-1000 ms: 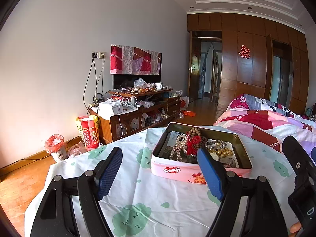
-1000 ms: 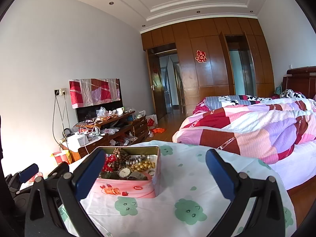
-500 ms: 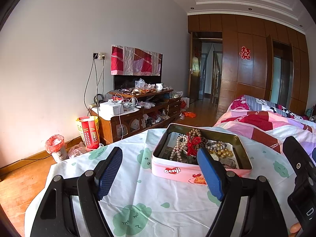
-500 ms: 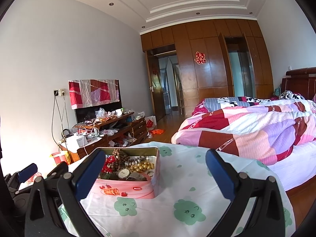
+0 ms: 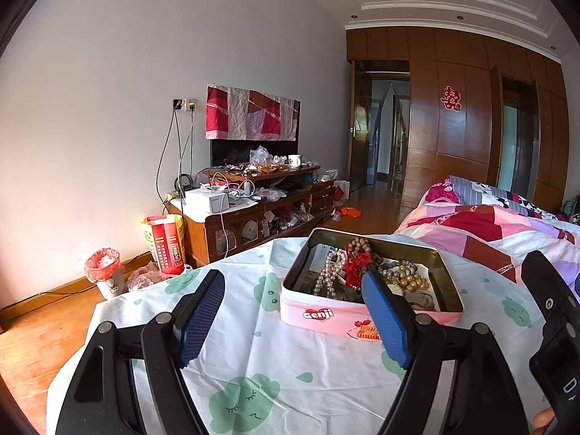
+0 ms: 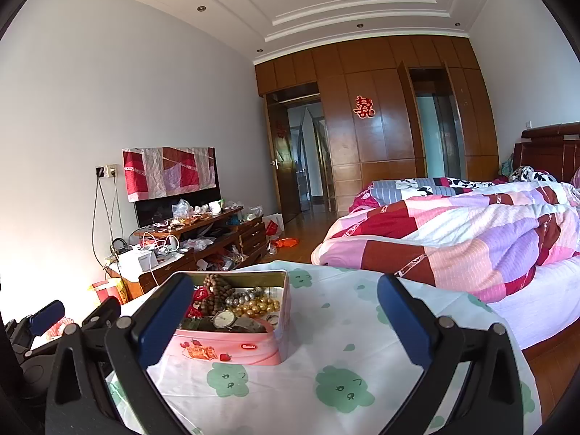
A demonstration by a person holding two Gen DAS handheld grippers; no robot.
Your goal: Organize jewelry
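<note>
A: Nearest first — the left gripper (image 5: 293, 311) has its blue pads spread wide with nothing between them, poised above the patterned cloth (image 5: 290, 362), short of the pink tin (image 5: 326, 313).

B: And the right gripper (image 6: 286, 320)?

A: Same: fingers wide apart, empty, touching nothing. The tin sits just ahead of its left pad.

B: Where's the jewelry?

A: All of it that I can see is heaped in the open tin: a pearl strand (image 5: 328, 275), brown wooden beads (image 6: 217, 290), gold beads (image 6: 255, 306), a red knot (image 5: 357, 264) and a wristwatch (image 6: 224, 319). None lies on the cloth.

B: So sorted, or waiting?

A: The heap fits either — gathered in, or yet to be untangled. For any pick, I'd come straight down, pinch one strand only and lift slowly, since they overlap and would drag neighbours. Beyond are the bed (image 6: 471, 232) and cluttered TV cabinet (image 5: 253, 214).
</note>
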